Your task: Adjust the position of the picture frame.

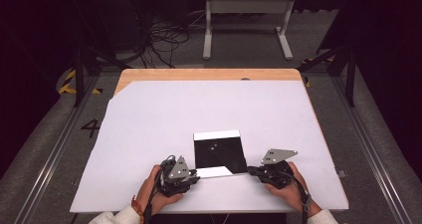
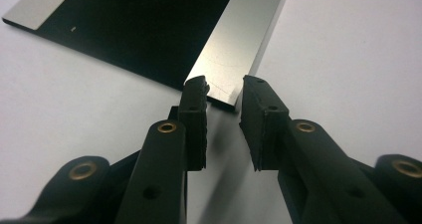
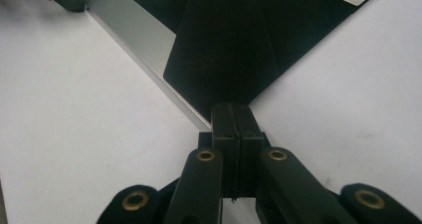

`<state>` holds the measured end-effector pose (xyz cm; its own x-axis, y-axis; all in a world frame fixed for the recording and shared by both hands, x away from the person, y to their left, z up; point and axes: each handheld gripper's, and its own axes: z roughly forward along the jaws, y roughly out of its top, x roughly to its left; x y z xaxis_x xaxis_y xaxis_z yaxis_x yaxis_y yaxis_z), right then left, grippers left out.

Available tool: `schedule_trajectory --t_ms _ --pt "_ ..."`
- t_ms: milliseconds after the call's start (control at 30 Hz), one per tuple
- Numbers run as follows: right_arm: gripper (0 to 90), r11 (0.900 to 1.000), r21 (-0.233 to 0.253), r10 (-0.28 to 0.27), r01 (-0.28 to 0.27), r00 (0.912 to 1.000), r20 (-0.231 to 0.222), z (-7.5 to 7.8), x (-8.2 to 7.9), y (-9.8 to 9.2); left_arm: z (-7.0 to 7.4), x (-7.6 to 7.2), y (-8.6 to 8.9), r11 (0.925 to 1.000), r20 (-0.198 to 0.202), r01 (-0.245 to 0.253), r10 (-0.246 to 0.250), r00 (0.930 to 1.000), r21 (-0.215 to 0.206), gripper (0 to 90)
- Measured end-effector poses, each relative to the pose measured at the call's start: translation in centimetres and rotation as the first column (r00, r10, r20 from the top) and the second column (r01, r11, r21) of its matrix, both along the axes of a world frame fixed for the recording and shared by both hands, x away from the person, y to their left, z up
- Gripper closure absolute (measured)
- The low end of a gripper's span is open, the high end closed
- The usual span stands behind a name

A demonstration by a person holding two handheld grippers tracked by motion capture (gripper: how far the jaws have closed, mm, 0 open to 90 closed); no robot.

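1. A black square panel with silver strips along its far and near edges lies flat on the white sheet that covers the tabletop. It sits nearer the sheet's near edge than its far edge, roughly midway between the left and right edges.
2. The left gripper is at the panel's near-left corner. In the left gripper view its jaws stand apart, released, with the corner of the near silver strip lying at the mouth of the gap. The left-hand fingertip overlaps the corner's edge; whether it touches cannot be told. Nothing is clamped.
3. The right gripper is at the panel's near-right corner. In the right gripper view its jaws are pressed together with no gap, tips right at the corner of the black face. Whether the corner is pinched between them or merely meets the closed tips cannot be told.
4. The two grippers face each other across the panel's near edge, one at each near corner, both close to the near edge of the sheet.
5. A person's hands hold the grippers, forearms entering over the near edge of the tabletop.
6. The panel's far silver strip lies well apart from both grippers.
7. A strip of bare wooden tabletop shows beyond the sheet's far edge.
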<state>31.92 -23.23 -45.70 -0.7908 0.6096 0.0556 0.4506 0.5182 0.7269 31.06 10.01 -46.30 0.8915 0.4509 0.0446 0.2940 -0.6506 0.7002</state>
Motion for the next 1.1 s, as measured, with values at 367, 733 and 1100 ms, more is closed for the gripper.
schedule_trajectory --t_ms 367,733,1100 --pt "90.0 0.999 -0.020 -0.025 0.026 0.9981 0.057 -0.2 -0.3 0.7 0.1 0.6 -0.5 0.9997 0.030 -0.012 0.012 0.9995 0.023 69.8" --pt "90.0 1.000 -0.010 -0.028 0.029 0.9985 0.047 -0.2 -0.1 0.6 0.1 1.5 -0.3 0.9998 0.022 -0.011 0.011 0.9997 0.018 70.2" --pt "89.1 0.999 -0.043 -0.017 0.020 0.9966 0.080 0.6 -0.2 0.1 1.2 1.6 2.6 0.9981 0.055 -0.025 0.028 0.9981 -0.056 70.6"
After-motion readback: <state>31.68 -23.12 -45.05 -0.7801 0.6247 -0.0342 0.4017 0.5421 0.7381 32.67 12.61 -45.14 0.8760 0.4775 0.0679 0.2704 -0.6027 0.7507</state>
